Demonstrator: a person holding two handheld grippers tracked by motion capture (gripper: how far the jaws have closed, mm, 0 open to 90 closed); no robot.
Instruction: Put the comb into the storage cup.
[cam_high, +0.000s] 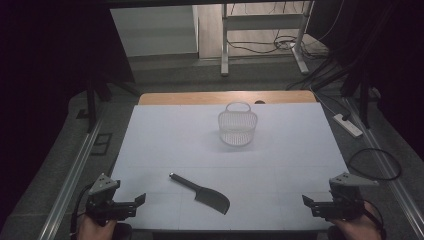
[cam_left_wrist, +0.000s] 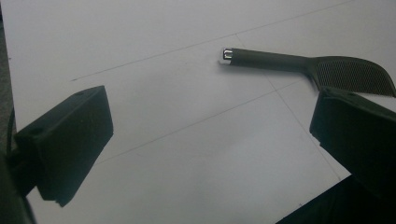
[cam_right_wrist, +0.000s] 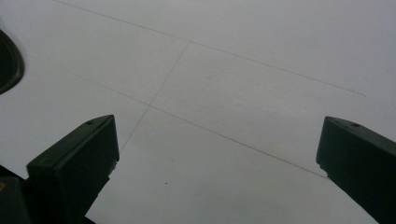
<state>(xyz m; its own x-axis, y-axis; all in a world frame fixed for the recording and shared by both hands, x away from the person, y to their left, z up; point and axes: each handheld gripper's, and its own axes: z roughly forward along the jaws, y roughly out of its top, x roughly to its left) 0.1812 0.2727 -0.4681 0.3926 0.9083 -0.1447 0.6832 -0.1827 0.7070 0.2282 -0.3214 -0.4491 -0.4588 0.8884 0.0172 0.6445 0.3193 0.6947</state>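
Observation:
A dark flat tool (cam_high: 202, 194) with a slim handle and a broad meshed blade lies on the white table top (cam_high: 280, 150), near the front and left of centre. A small pale mesh basket (cam_high: 238, 135) with a loop handle stands upright farther back, at the middle. My left gripper (cam_high: 136, 205) is at the front left corner, open and holding nothing. In the left gripper view, the left gripper (cam_left_wrist: 210, 116) has the tool (cam_left_wrist: 303, 65) lying just beyond its jaws, handle end toward the middle. My right gripper (cam_high: 309, 206) is at the front right corner, open. In its own view the right gripper (cam_right_wrist: 217, 137) has bare table between the jaws.
A strip of wooden table edge (cam_high: 225, 97) shows behind the white top. Metal rails run along both sides. On the floor to the right lie a power strip (cam_high: 347, 125) and a looped cable (cam_high: 375, 162). A desk frame (cam_high: 225, 45) stands in the background.

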